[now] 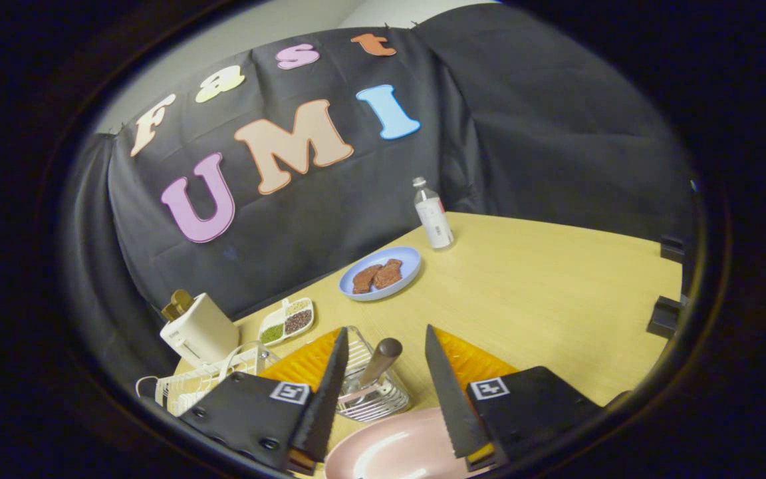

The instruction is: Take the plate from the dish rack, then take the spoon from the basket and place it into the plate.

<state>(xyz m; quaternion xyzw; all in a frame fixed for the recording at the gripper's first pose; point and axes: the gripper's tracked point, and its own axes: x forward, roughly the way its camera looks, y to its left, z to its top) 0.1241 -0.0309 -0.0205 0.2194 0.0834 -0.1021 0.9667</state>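
Already out of the rack [207,382], the plate [396,449] lies near, so the gripper [383,392] hangs wide over the basket [370,392], framing the spoon [380,362].

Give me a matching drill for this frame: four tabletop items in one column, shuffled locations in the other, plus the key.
Items:
1. pink plate
2. spoon
3. blue plate
4. bottle

Locations:
A. upright in the wire basket, handle between the open gripper fingers
B. near the booth wall, just past the blue plate
C. mid-table, holding brown food pieces
D. nearest, low between the fingers, empty

Pairs: 1-D, 2-A, 3-C, 4-B
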